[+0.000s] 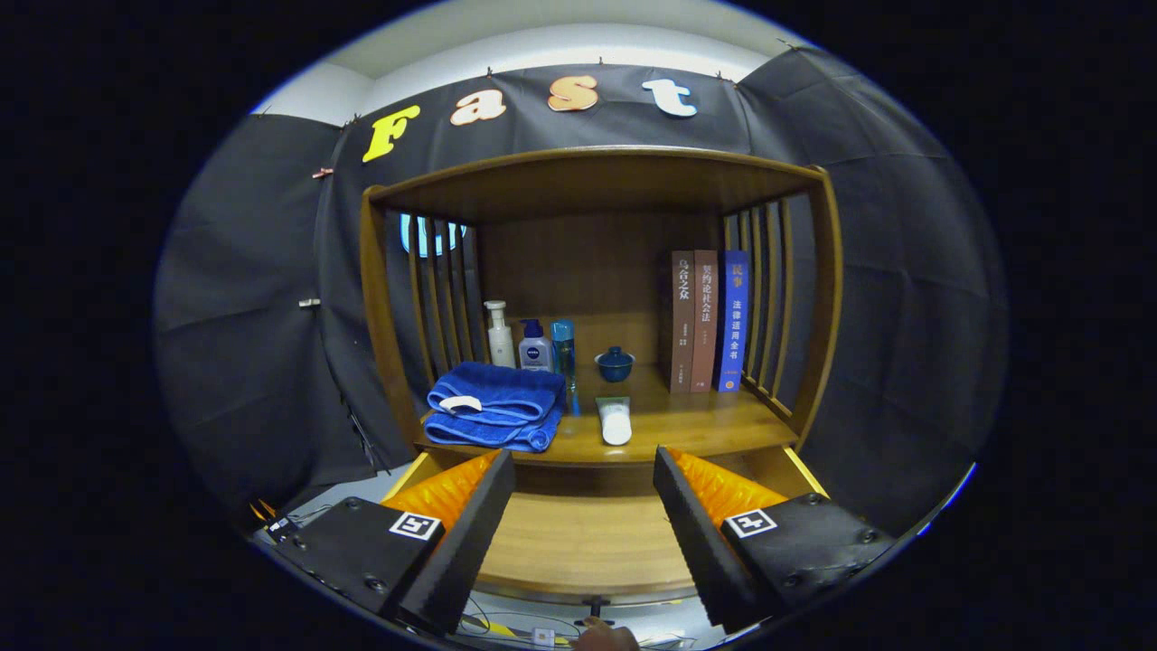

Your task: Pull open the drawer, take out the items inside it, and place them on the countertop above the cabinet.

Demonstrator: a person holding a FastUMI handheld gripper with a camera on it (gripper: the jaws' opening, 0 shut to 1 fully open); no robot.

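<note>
It was a recording booth staged as a home: black cloth wall (pixel 244 298) behind a wooden cabinet (pixel 597 181) holding books (pixel 710 321), towel (pixel 495 407), probably toiletry bottles (pixel 533 344).

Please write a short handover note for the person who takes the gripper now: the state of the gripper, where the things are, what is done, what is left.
Gripper: open, holding nothing, fingers spread over the drawer.
Drawer: pulled open; the part seen between the fingers is bare wood.
Countertop: holds a folded blue towel, a white tube, bottles, a small blue lidded pot, and three books.
Left: check the drawer's hidden corners; if nothing is there, the job seems finished.
</note>
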